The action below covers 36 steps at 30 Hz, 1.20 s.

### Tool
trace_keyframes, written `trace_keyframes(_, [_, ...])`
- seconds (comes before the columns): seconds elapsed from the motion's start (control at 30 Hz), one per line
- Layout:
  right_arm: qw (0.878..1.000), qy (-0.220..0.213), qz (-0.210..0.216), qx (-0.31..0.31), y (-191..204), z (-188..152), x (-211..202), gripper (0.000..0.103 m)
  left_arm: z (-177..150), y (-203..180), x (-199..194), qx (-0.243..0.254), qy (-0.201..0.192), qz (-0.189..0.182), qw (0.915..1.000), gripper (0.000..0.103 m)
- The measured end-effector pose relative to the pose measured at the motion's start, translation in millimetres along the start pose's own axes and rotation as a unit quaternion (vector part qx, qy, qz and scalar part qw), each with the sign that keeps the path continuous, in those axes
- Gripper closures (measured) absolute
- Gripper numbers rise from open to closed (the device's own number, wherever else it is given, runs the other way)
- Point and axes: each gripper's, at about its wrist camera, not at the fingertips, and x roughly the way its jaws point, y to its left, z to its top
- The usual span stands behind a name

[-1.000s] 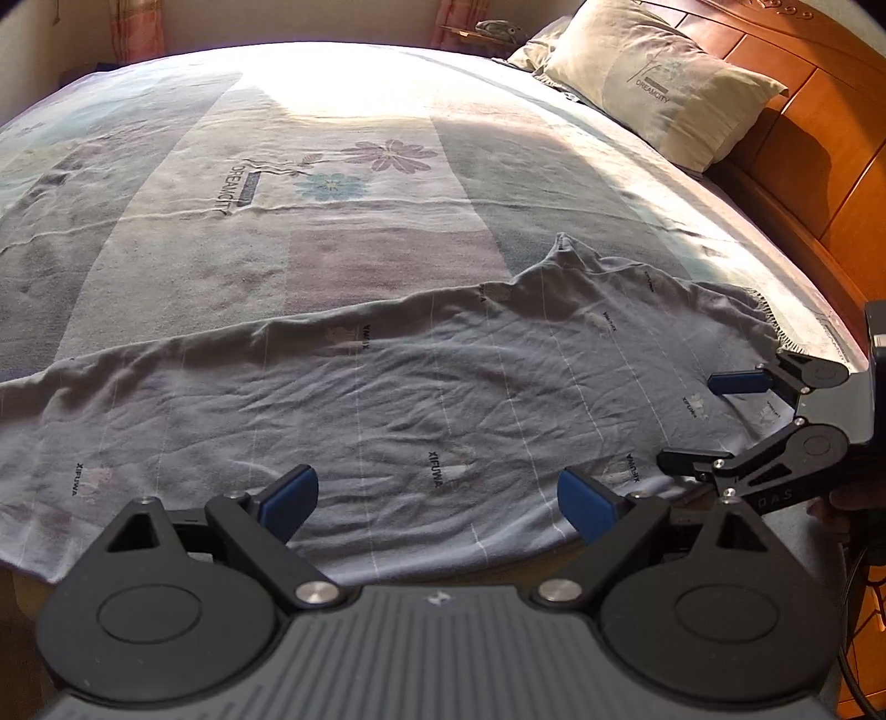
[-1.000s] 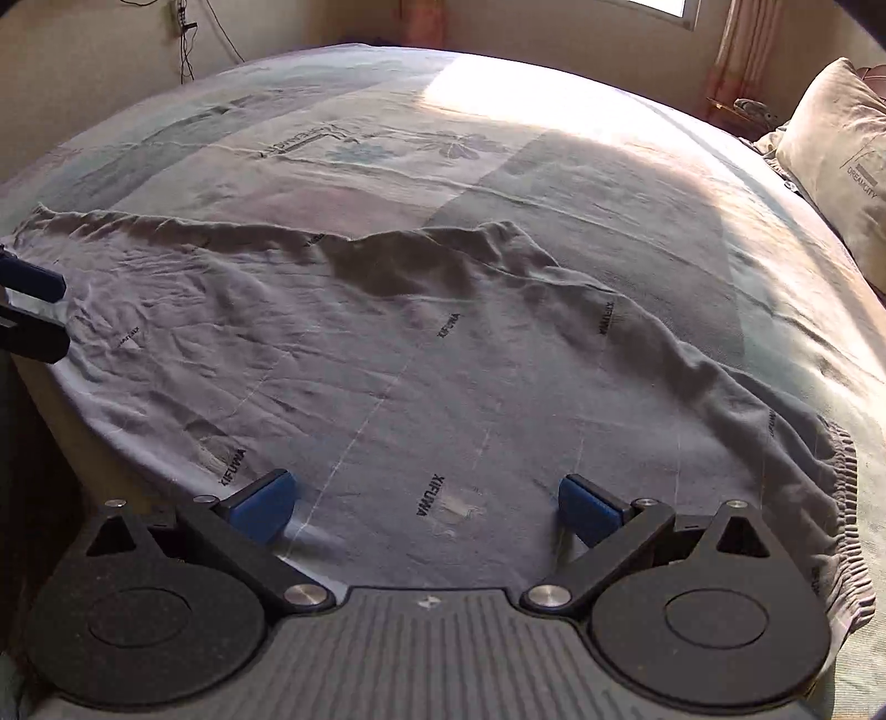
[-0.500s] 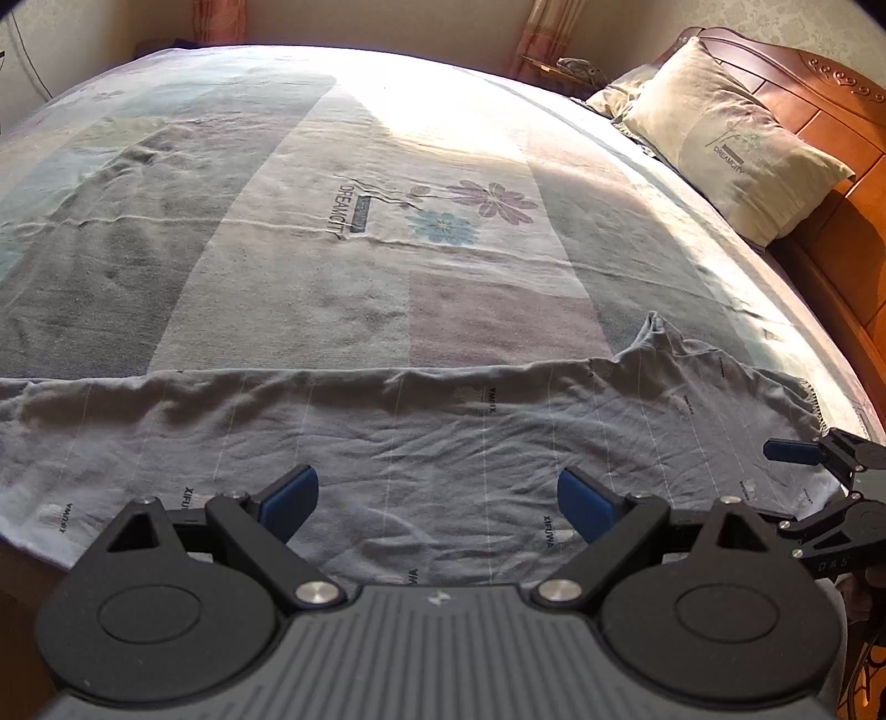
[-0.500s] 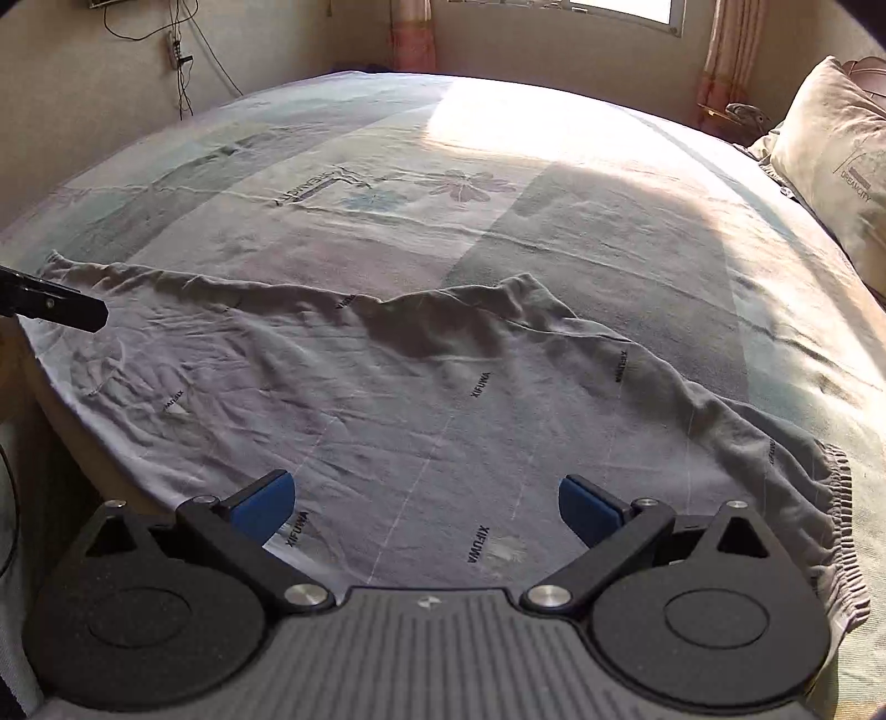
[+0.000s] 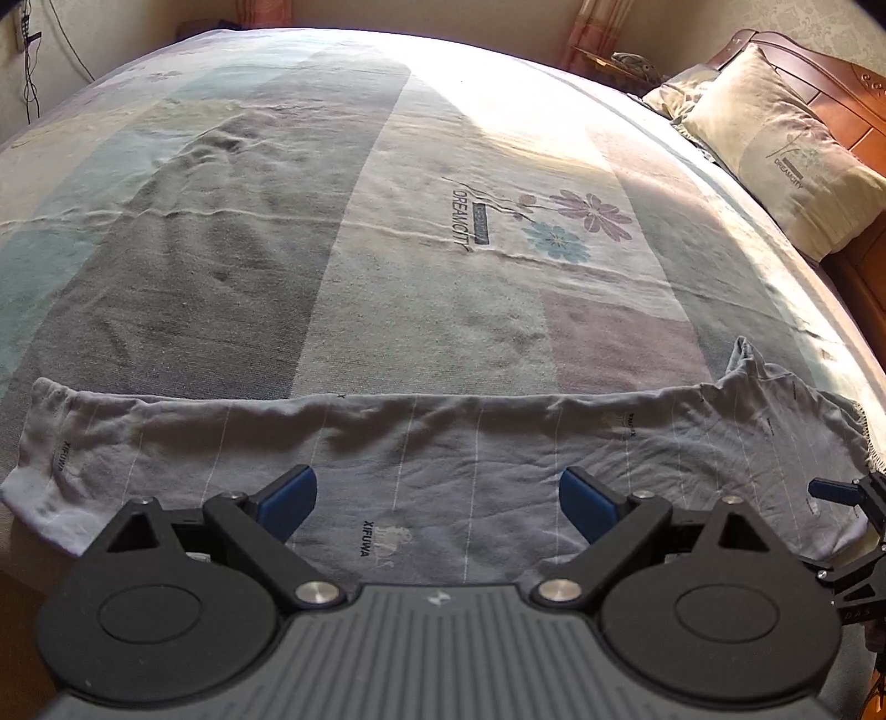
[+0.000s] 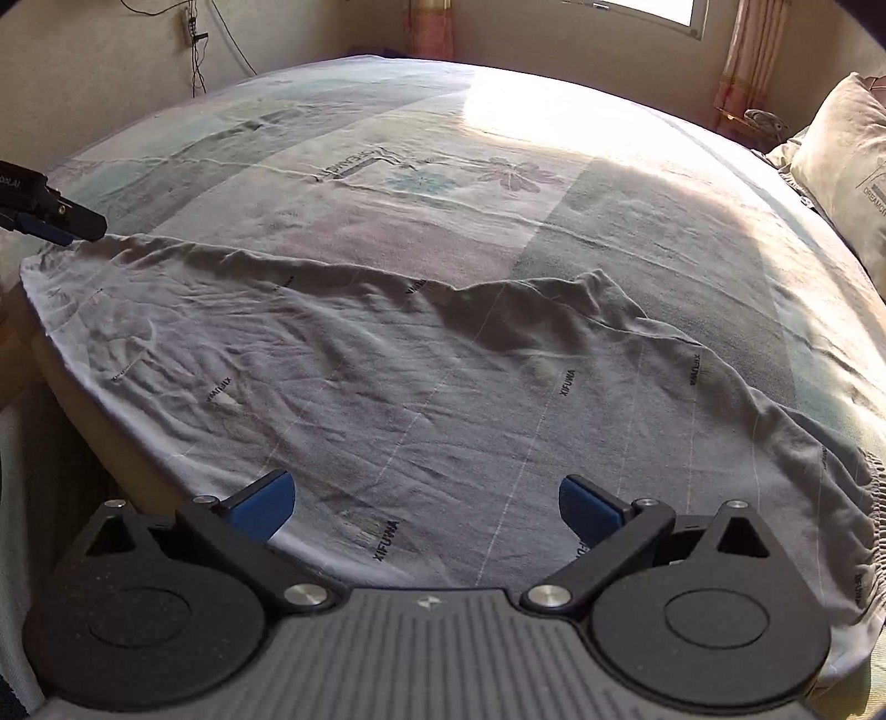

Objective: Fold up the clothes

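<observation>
Both hand-held grippers hang at the near edge of the bed with their blue pads spread apart and nothing between them: the left hand-held gripper (image 5: 437, 501) over the leg end of the grey trousers (image 5: 443, 448), the right hand-held gripper (image 6: 423, 501) over the wider waist end, where the gathered waistband (image 6: 864, 498) bunches at the far right. The trousers lie stretched sideways along the front edge of the bed (image 5: 387, 194), on the patterned bedspread, with the near hem drooping a little over the side. The cloth looks already doubled lengthwise, so the step in hand is probably a grasp at each end to bring one end over to the other. To do it well, each pad pair should close on the full thickness of the layers close to the edge, not on the top sheet alone, and the two ends should rise together so the fabric stays taut and the wrinkles across the middle do not set into the fold. Little stands in the way: the pillow (image 5: 775, 149) and wooden headboard (image 5: 819, 83) sit well apart to the right, and cables (image 6: 194, 33) hang on the far wall. Thin, soft cloth of this kind may slip or drag the bedspread.
</observation>
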Motion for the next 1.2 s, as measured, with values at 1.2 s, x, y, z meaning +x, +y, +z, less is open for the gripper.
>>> trace_keyframes(1.2, [0.999, -0.009, -0.028, 0.014, 54, -10, 30, 0.000, 42, 88, 26, -0.027, 0.015, -0.105, 0.9939, 0.004])
